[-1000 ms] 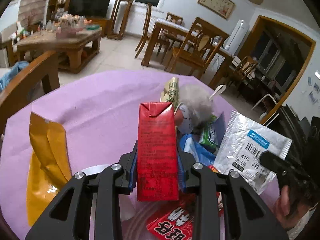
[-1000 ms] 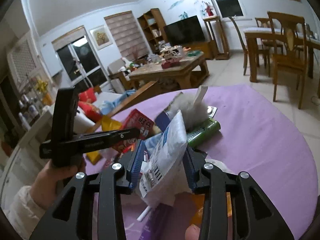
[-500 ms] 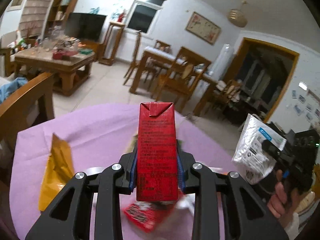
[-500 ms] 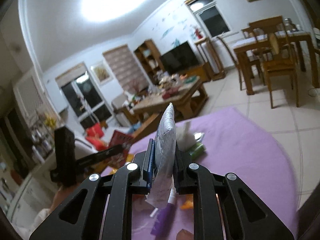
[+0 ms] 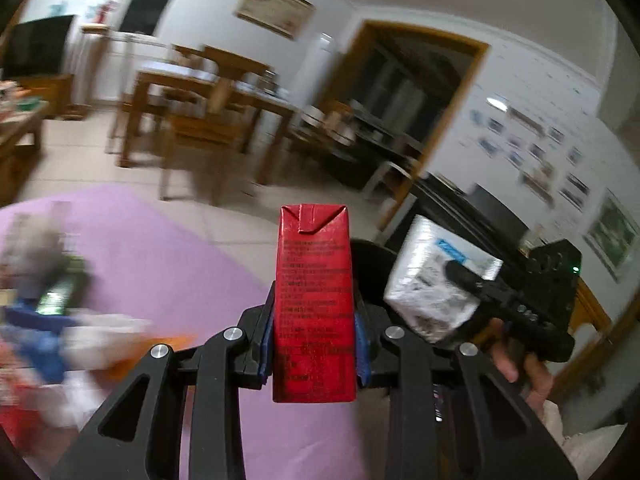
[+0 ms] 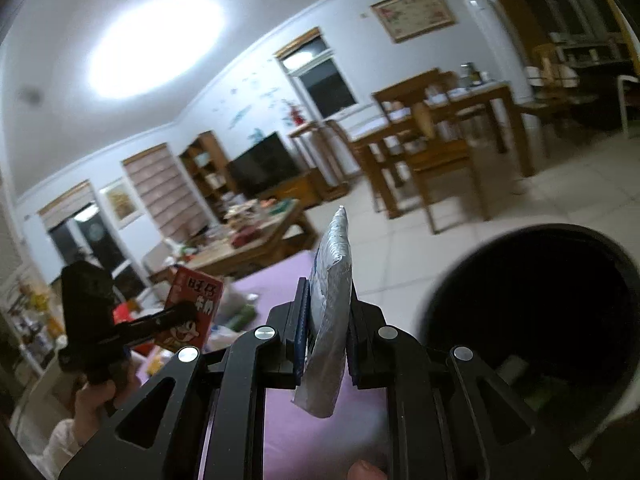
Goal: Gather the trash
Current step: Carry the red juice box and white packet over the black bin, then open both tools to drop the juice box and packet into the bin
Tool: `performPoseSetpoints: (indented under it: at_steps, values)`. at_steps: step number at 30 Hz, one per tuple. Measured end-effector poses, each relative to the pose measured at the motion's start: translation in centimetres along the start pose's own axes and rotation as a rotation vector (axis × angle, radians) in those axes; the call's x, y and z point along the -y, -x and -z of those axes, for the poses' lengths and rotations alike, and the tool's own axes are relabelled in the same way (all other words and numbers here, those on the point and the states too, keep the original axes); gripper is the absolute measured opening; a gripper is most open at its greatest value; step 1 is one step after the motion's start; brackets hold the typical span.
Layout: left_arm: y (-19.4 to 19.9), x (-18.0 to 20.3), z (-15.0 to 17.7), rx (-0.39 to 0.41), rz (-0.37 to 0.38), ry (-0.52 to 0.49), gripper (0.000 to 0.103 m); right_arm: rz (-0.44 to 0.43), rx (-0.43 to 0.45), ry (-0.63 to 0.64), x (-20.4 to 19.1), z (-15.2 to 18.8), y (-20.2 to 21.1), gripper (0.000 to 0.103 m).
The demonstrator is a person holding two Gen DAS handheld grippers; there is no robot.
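Observation:
My left gripper is shut on an upright red drink carton, held above the purple tablecloth. The carton also shows in the right wrist view. My right gripper is shut on a silver foil packet, held edge-on. The packet also shows in the left wrist view to the right of the carton. A black bin with a dark open mouth stands just right of my right gripper, beside the table's edge. Its rim shows behind the carton.
Several blurred pieces of trash lie on the cloth at the left. Wooden dining chairs and a table stand on the tiled floor beyond. A low coffee table stands farther back.
Both grippers have lifted and swung right with their loads, away from the trash pile. The black bin has come into view next to my right gripper.

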State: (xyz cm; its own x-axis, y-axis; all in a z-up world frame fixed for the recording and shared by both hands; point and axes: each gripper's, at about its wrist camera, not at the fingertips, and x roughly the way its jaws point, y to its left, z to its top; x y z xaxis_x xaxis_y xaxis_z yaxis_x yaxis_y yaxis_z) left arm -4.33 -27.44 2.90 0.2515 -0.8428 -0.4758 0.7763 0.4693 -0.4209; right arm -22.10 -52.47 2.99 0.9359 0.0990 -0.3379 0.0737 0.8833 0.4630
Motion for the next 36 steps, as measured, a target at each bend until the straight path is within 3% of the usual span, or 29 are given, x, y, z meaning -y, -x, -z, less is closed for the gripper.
performPoseSetpoints:
  at_steps: [5,11,19,26,28,29,30,31,32,33,36]
  values:
    - [-6.1,4.0,0.9,-0.067,0.114,-0.027,0.031,0.099,0.0,-0.032,5.2,1.6,2.8,0.017]
    - [-11.0,5.8,1.6,-0.133,0.179,-0.034,0.031,0.176,0.015,-0.104,10.5,3.0,4.2,0.017]
    - [-14.3,5.8,2.0,-0.18,0.175,-0.018,0.031,0.207,0.007,-0.151,14.3,4.8,3.8,0.017]
    - [-16.3,6.7,2.3,-0.212,0.14,-0.036,0.031,0.218,-0.014,-0.153,13.8,4.3,1.4,0.017]
    - [-16.8,6.6,2.3,-0.225,0.115,-0.036,0.032,0.216,-0.023,-0.161,14.0,4.3,1.3,0.02]
    - [-16.9,6.5,2.3,-0.232,0.106,-0.036,0.033,0.211,-0.026,-0.166,13.7,4.1,1.1,0.033]
    - [-16.9,6.4,2.2,-0.235,0.102,-0.038,0.038,0.205,-0.021,-0.176,14.0,4.2,1.2,0.043]
    - [-16.6,6.3,2.1,-0.228,0.092,-0.04,0.056,0.207,-0.011,-0.181,13.8,3.9,1.2,0.062]
    - [-16.2,6.4,1.9,-0.213,0.073,-0.042,0.067,0.213,0.003,-0.185,13.9,3.9,1.4,0.071]
    - [-15.6,6.3,1.7,-0.195,0.057,-0.044,0.084,0.213,0.01,-0.185,13.4,3.9,1.6,0.072]
    - [-13.8,6.2,1.2,-0.15,0.043,-0.06,0.086,0.212,0.023,-0.172,12.8,3.7,1.7,0.072]
